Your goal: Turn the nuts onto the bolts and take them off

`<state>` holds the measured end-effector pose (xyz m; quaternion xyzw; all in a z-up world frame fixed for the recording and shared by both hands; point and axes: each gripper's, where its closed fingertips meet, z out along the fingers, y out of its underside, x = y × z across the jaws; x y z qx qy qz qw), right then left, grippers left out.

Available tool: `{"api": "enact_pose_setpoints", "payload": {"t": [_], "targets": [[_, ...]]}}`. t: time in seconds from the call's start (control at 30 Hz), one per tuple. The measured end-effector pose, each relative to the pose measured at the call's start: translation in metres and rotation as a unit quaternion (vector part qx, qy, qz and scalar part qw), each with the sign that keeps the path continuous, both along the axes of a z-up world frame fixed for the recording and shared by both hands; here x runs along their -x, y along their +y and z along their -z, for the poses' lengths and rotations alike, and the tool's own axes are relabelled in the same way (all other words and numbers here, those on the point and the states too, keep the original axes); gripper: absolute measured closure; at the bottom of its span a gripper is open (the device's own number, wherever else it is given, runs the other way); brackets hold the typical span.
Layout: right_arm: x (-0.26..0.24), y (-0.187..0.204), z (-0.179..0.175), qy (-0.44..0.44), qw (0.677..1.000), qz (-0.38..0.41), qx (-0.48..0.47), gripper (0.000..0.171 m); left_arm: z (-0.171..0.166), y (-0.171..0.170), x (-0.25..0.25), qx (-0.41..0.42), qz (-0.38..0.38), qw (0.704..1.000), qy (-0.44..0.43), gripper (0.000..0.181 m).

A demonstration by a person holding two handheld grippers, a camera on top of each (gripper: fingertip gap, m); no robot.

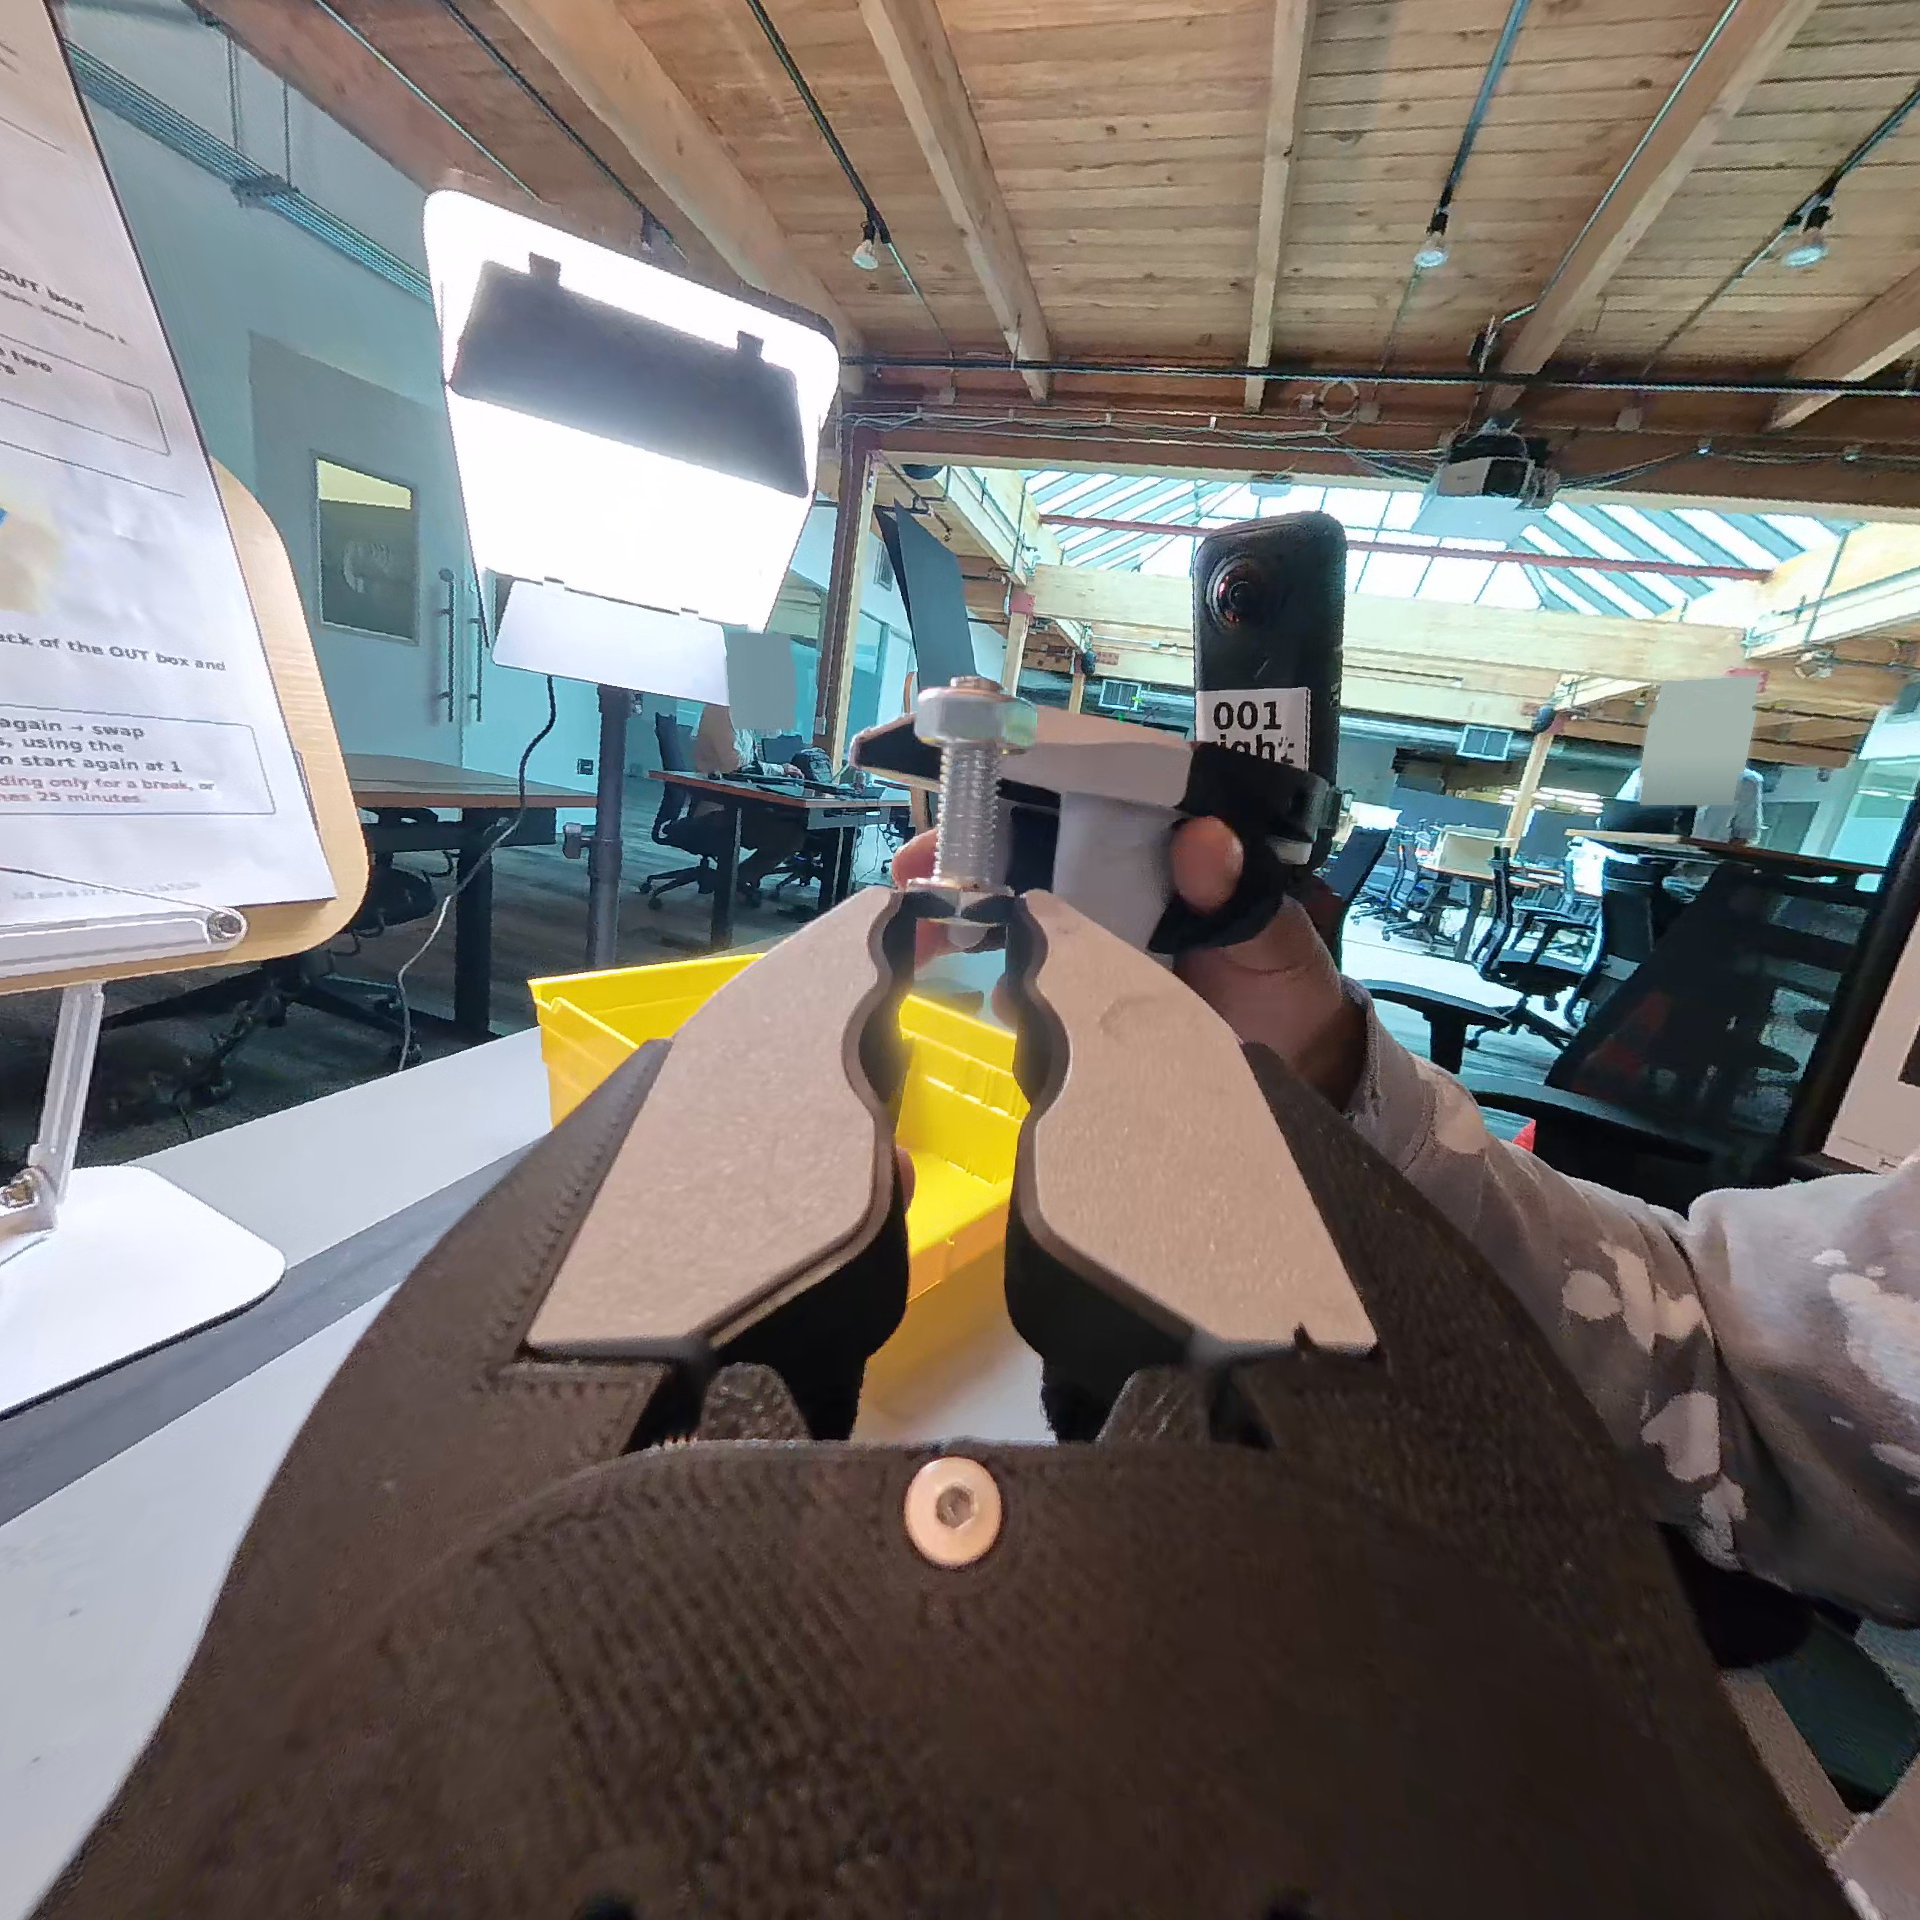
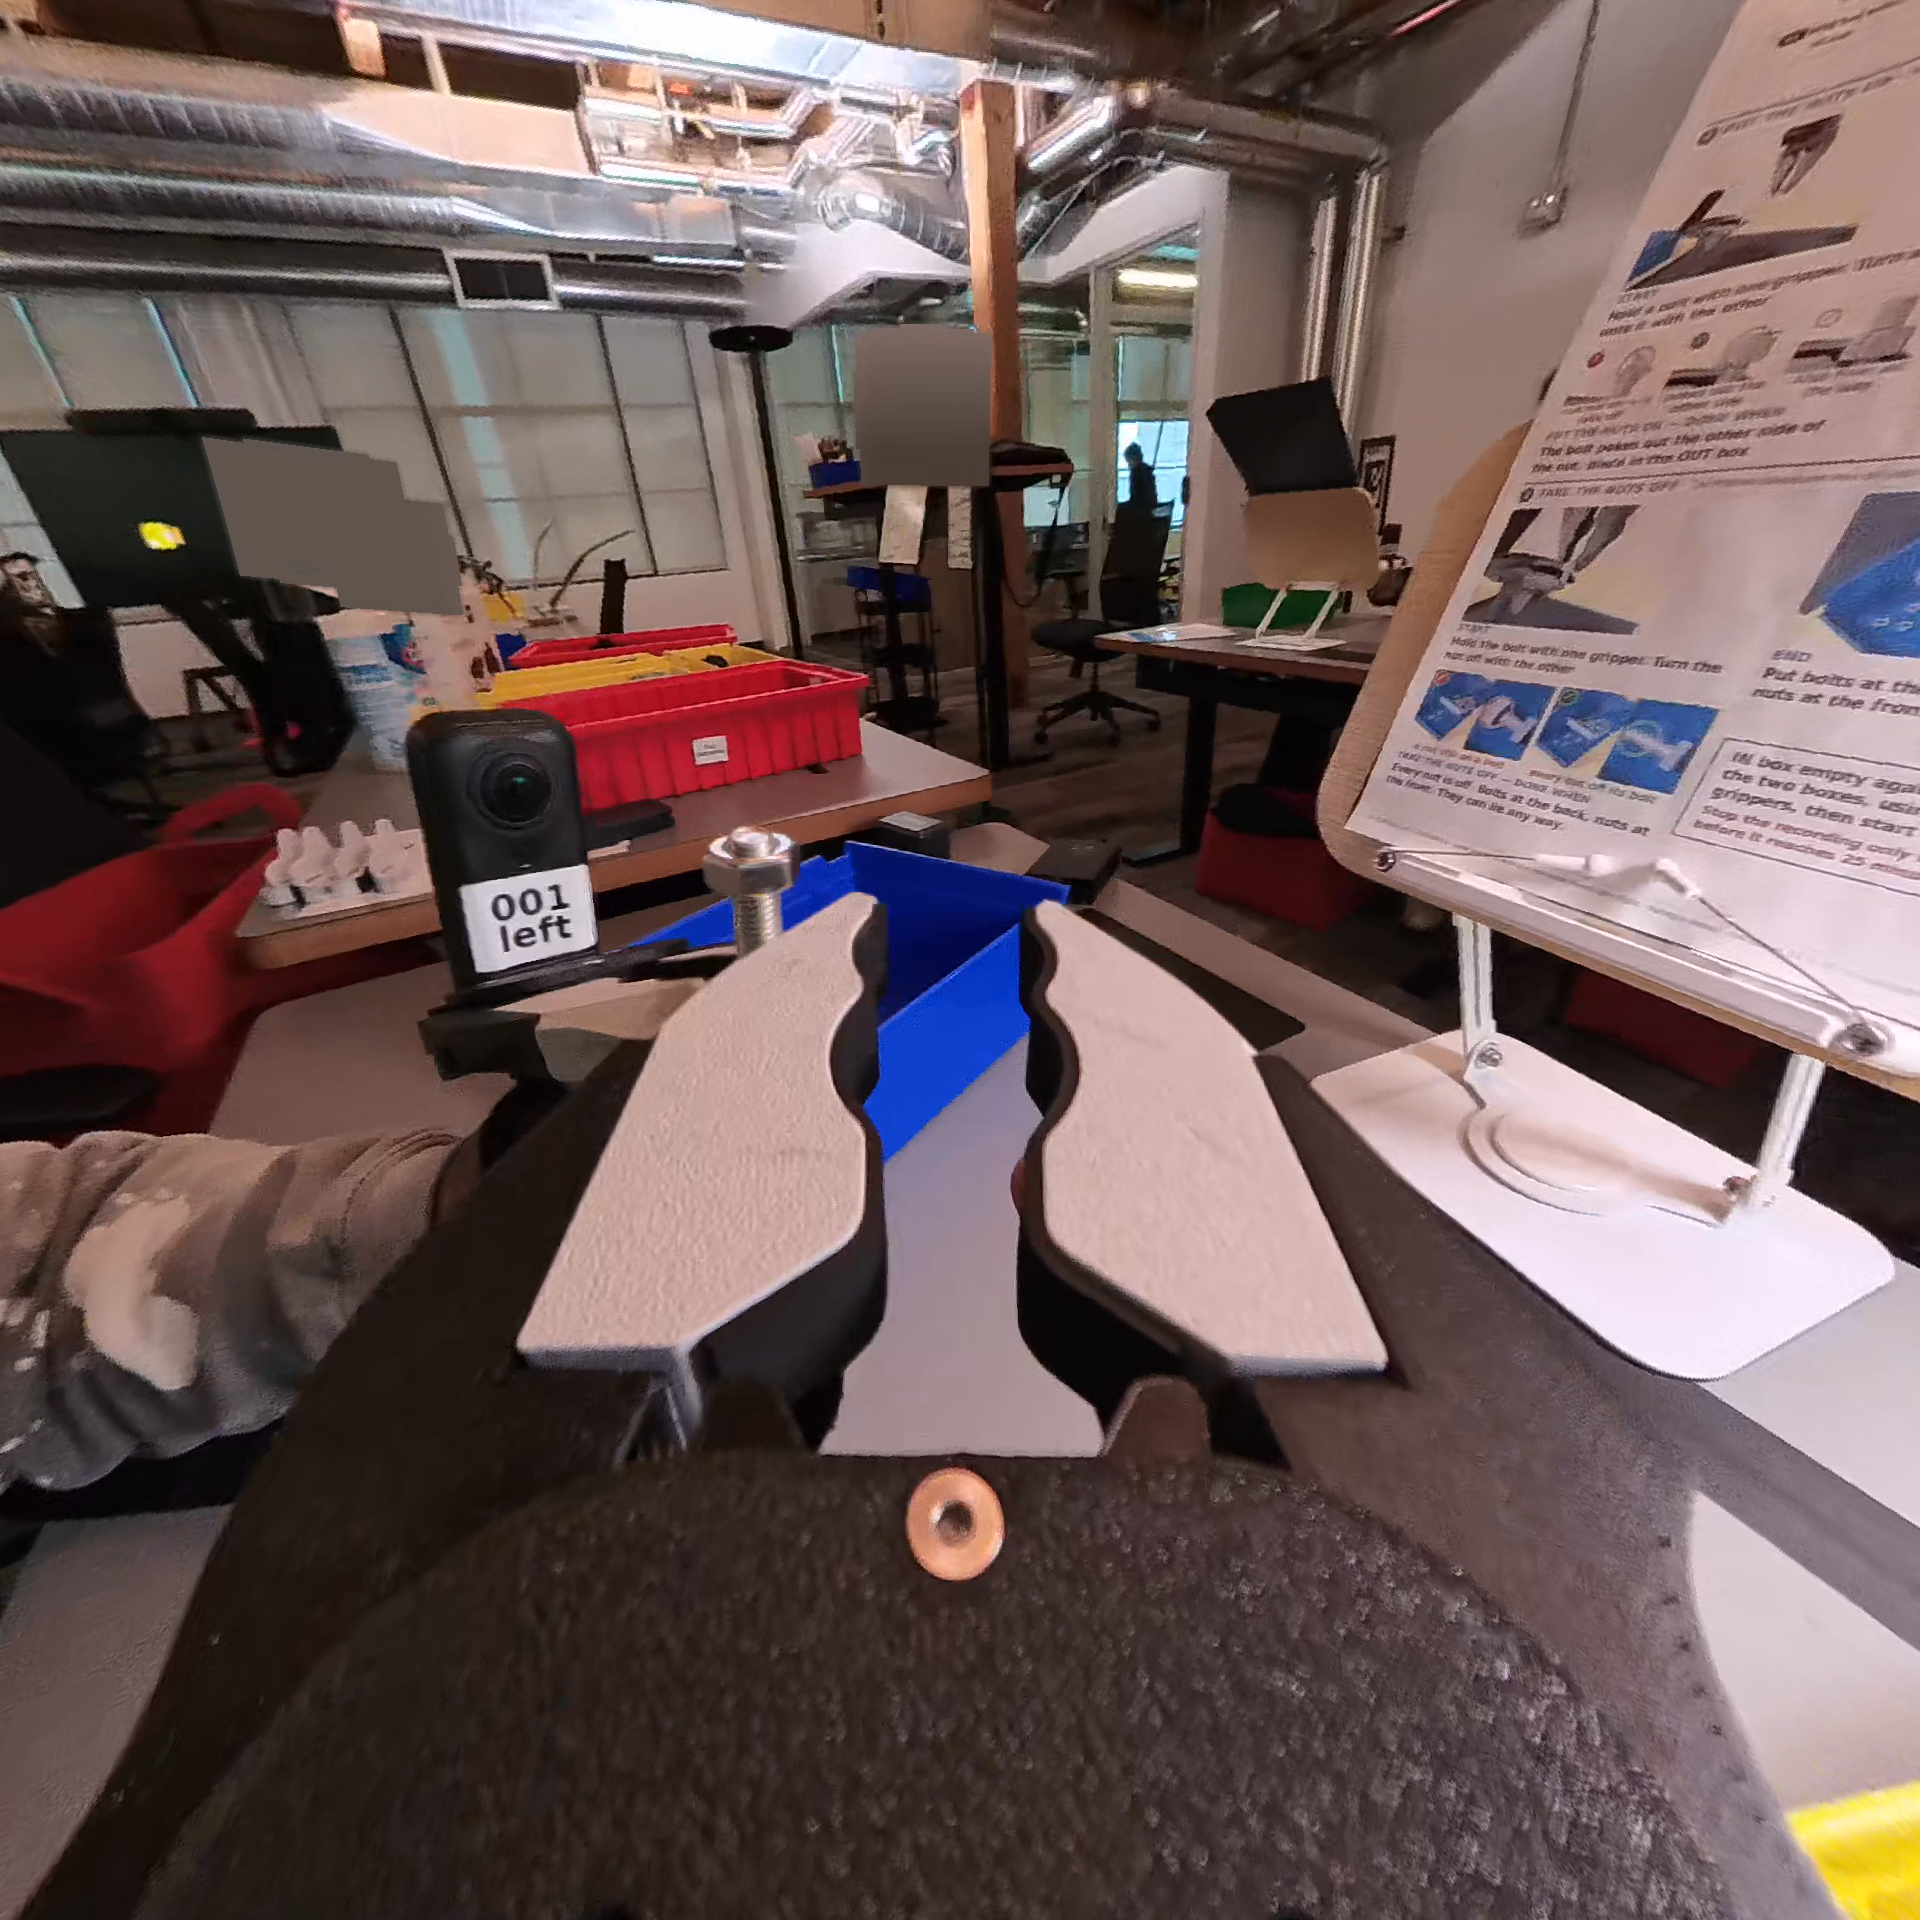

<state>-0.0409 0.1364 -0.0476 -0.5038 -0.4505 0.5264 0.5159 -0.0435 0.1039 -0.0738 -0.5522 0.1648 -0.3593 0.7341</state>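
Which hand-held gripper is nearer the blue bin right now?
Right. The right hand-held gripper is open and looks straight at the blue bin, just ahead of its fingertips. The left hand-held gripper is raised beside it, shut on the bolt.

Bright daylight, glaring panel lamp (image 1: 623, 436), fisheye-bent edges, slight blur in right view

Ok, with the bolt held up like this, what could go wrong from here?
1. The left hand-held gripper pinches the bolt only by its head, at the very fingertips; a twist could tilt it or make it slip.
2. The nut sits at the thread's top end and may drop if freed.
3. The right hand-held gripper is open with the nut outside its jaws; closing now would miss.
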Motion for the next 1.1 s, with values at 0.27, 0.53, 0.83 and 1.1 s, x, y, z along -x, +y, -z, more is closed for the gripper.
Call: {"api": "enact_pose_setpoints", "payload": {"t": [0.27,0.53,0.83,1.1], "targets": [[0.010,-0.026,0.000,-0.002,0.999,-0.043,-0.015,0.133,0.006,0.001,-0.006,0.007,0.001,1.000,0.009,0.163],[0.001,-0.016,-0.007,0.013,1.000,-0.023,-0.010,0.140,0.003,0.002,-0.001,0.004,-0.001,1.000,0.002,0.163],[-0.002,-0.003,-0.006,0.014,1.000,0.007,-0.009,0.152,0.000,-0.001,-0.001,-0.004,0.002,1.000,0.004,0.163],[0.007,-0.030,-0.006,0.010,0.999,-0.046,-0.016,0.137,0.005,0.000,-0.007,0.002,0.005,1.000,0.009,0.163]]}}
